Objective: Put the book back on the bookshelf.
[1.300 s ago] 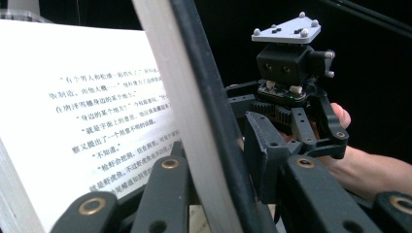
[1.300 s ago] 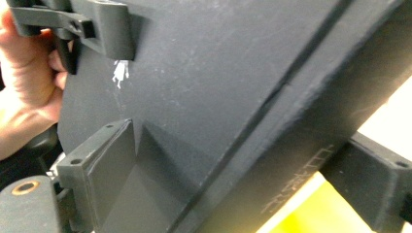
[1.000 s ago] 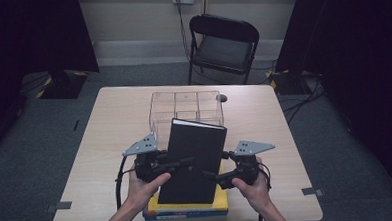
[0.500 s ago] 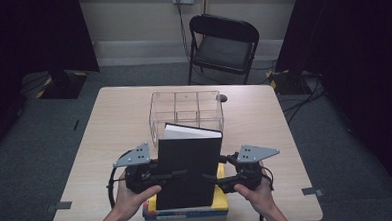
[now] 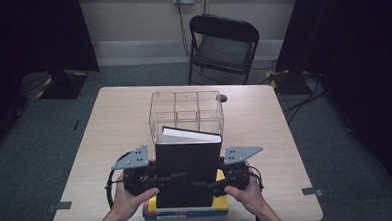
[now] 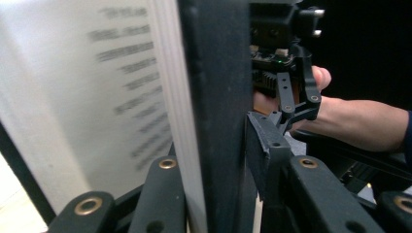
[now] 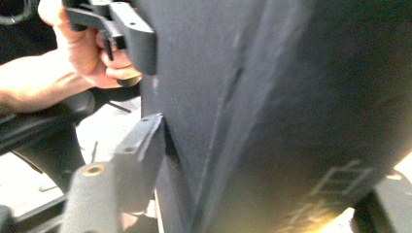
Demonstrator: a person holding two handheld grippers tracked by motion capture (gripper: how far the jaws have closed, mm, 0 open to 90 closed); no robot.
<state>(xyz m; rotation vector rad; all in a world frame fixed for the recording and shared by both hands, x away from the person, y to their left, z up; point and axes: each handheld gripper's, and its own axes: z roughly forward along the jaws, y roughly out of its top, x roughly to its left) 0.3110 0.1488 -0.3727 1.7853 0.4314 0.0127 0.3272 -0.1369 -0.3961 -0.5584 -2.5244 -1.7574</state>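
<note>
A black hardcover book (image 5: 189, 171) stands nearly upright over a yellow and blue book (image 5: 188, 212) at the table's near edge. My left gripper (image 5: 163, 179) is shut on the black book's left edge. In the left gripper view its jaws (image 6: 214, 160) clamp the dark cover and pages, with a printed page (image 6: 97, 97) turned toward me. My right gripper (image 5: 213, 182) straddles the right edge and its jaws have just been closing. In the right gripper view (image 7: 262, 179) one jaw touches the cover (image 7: 291, 97), while the other stands off it with light between.
A clear plastic organiser (image 5: 186, 108) with compartments stands just behind the book, mid-table. A small dark object (image 5: 222, 97) lies beside its far right corner. The wooden table (image 5: 119, 124) has bare room left and right. A folding chair (image 5: 223, 44) stands beyond the far edge.
The black book has tipped from leaning back to nearly upright. Both hands have drawn a little toward the near edge, still at its sides.
</note>
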